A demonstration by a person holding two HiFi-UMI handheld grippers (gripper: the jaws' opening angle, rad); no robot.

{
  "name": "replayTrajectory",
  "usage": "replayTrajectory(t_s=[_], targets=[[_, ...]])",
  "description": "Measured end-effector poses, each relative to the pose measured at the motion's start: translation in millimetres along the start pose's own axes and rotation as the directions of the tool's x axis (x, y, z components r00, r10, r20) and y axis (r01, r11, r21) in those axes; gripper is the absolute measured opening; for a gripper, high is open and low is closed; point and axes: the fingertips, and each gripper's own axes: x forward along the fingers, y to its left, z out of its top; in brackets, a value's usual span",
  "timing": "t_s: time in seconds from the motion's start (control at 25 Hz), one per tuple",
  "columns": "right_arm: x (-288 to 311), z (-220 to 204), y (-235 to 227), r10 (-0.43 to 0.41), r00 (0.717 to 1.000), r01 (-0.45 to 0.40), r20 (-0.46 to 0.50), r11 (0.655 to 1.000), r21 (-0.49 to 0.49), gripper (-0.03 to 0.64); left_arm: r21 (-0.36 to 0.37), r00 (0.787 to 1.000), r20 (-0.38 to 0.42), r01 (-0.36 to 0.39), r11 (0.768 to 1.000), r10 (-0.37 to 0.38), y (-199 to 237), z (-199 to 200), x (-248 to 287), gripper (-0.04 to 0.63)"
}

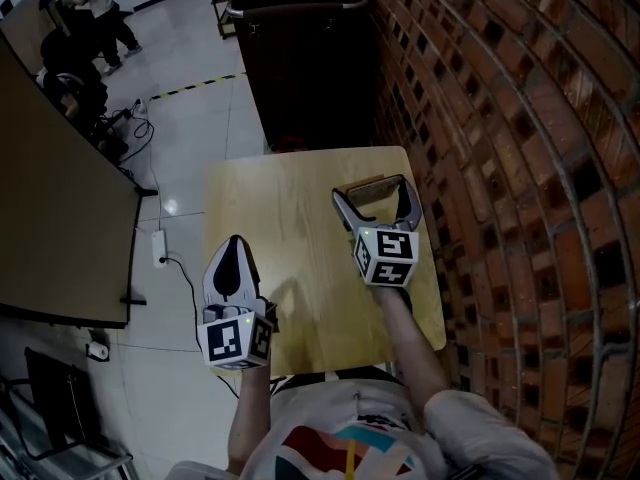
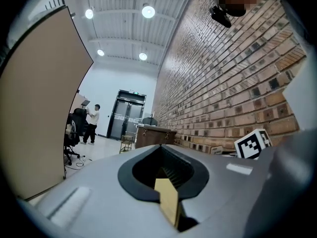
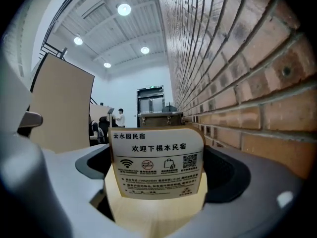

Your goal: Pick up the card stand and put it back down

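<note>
Right claw [image 1: 371, 190], jaws apart, around card stand [image 3: 157, 162]

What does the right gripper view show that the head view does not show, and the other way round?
Only the right gripper view: the printed face of the card stand, with icons and a QR code, and the ceiling lights. Only the head view: the whole wooden table with its edges, and the left tool. Both: the card stand standing between the open jaws of the right tool, beside the brick wall.
</note>
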Motion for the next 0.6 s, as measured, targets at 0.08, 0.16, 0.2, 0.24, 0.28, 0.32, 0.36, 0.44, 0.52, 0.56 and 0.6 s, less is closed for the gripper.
replayTrajectory(t_s=[0.08, 0.16, 0.2, 0.24, 0.28, 0.32, 0.36, 0.44, 0.52, 0.56, 0.6], targets=[[24.1, -19.0, -6.7, -0.026, 0.999, 0.026, -0.047, 1.0, -0.009, 0.561, -0.002, 1.0, -0.02, -0.015, 1.0, 0.015, 6.4, -7.2, 0.6, 0.005], [46.7, -42.1, -12.7, -0.051, 0.993, 0.05, -0.102, 0.999, -0.01, 0.563, -0.002, 0.999, -0.039, -0.032, 0.999, 0.032, 14.4, -13.5, 1.2, 0.005], [57.1, -54.0, -14.9, -0.06, 0.99, 0.06, -0.131, 0.998, -0.004, 0.562, -0.002, 0.998, -0.049, -0.04, 0.999, 0.04, 19.1, -16.8, 2.0, 0.005], [66.8, -65.2, -16.8, -0.068, 0.985, 0.07, -0.158, 0.998, 0.007, 0.563, -0.002, 0.997, -0.059, -0.048, 0.999, 0.047, 24.8, -20.5, 3.6, 0.005], [75.8, -75.1, -18.6, -0.075, 0.98, 0.08, -0.182, 0.997, 0.017, 0.563, -0.003, 0.996, -0.068, -0.055, 0.998, 0.055, 31.3, -24.2, 5.7, 0.005], [84.2, -83.6, -20.7, -0.084, 0.976, 0.09, -0.203, 0.996, 0.021, 0.563, -0.003, 0.995, -0.076, -0.065, 0.998, 0.065, 38.1, -27.1, 7.9, 0.005], [91.9, -91.1, -23.1, -0.094, 0.971, 0.1, -0.222, 0.995, 0.016, 0.563, -0.002, 0.994, -0.082, -0.078, 0.997, 0.077, 44.1, -28.2, 9.5, 0.005], [105.0, -104.8, -27.4, -0.111, 0.96, 0.115, -0.256, 0.993, 0.001, 0.563, 0.007, 0.99, -0.089, -0.107, 0.994, 0.107, 53.5, -26.8, 10.0, 0.005], [115.5, -117.8, -29.4, -0.121, 0.95, 0.127, -0.288, 0.992, 0.002, 0.563, 0.022, 0.987, -0.086, -0.135, 0.991, 0.136, 62.2, -26.7, 9.0, 0.006], [120.0, -122.9, -29.3, -0.124, 0.946, 0.132, -0.301, 0.991, 0.006, 0.563, 0.027, 0.985, -0.086, -0.147, 0.989, 0.149, 66.5, -27.8, 9.1, 0.005], [123.9, -126.2, -28.9, -0.127, 0.942, 0.136, -0.31, 0.991, 0.009, 0.563, 0.027, 0.983, -0.088, -0.157, 0.987, 0.159, 70.2, -29.5, 9.9, 0.005]])
